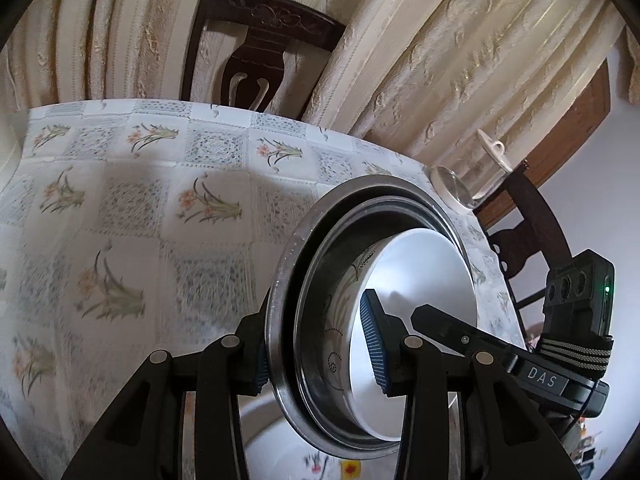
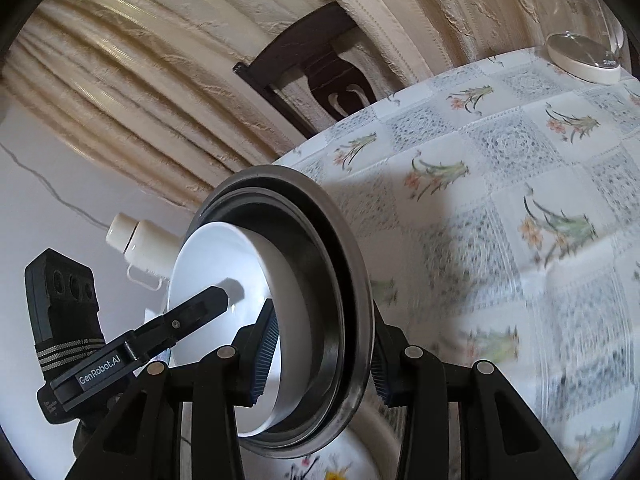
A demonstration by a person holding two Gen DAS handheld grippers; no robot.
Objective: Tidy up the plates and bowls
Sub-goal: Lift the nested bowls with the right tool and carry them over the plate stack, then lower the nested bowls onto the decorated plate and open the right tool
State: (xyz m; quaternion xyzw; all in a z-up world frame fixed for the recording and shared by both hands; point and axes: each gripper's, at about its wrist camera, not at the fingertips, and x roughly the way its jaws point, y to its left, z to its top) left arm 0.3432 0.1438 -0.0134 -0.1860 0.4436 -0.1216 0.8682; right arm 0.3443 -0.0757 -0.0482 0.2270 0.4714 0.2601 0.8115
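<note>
A stack of nested bowls is held between both grippers above the table: two steel bowls [image 1: 288, 264] with a white floral bowl [image 1: 424, 280] inside. My left gripper [image 1: 316, 348] is shut on the stack's near rim, one finger outside, one inside. The right gripper's finger [image 1: 444, 324] reaches in from the opposite side. In the right wrist view the steel bowls [image 2: 348, 248] and white bowl [image 2: 216, 256] show again; my right gripper [image 2: 320, 356] is shut on their rim, with the left gripper's finger [image 2: 196, 312] opposite. A floral plate [image 2: 352, 456] lies below.
The table has a floral tiled cloth [image 1: 140, 220]. A glass jar with a white lid [image 1: 460, 188] lies at the far right edge. Dark wooden chairs [image 1: 260, 48] stand behind, before beige curtains. A white bottle [image 2: 140, 240] is at the left in the right wrist view.
</note>
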